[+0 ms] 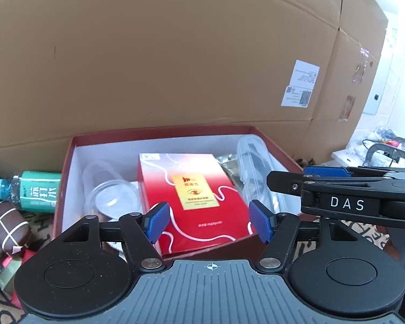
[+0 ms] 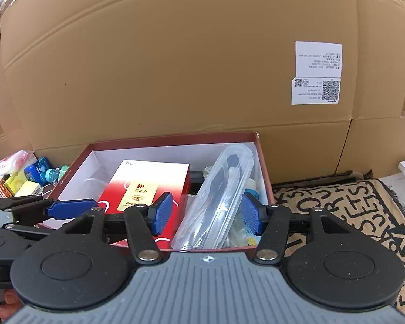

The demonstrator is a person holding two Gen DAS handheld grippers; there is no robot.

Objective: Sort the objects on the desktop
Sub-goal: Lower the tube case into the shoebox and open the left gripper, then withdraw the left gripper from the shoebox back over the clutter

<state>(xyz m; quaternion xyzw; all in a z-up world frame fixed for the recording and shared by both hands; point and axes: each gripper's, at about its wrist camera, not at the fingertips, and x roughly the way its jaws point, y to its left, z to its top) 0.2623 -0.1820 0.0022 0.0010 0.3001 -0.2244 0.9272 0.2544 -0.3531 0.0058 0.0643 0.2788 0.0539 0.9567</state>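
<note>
Above the storage box, both tools hover side by side.
Left gripper [image 1: 209,222]: jaws spread, empty, over the box's near edge.
Right gripper [image 2: 207,214]: jaws apart, holding nothing, just beside the left one.
Red box [image 1: 67,172]: open, white-lined, against a cardboard carton [image 1: 175,54].
Red carton [image 1: 194,199]: lying tilted inside the box, centre.
Clear case [image 2: 218,197]: leaning inside, right of the red carton.
Green bottle [image 1: 32,191]: on its side, outside the box's left wall.
Patterned mat [image 2: 351,210]: under the box, showing at right.
</note>
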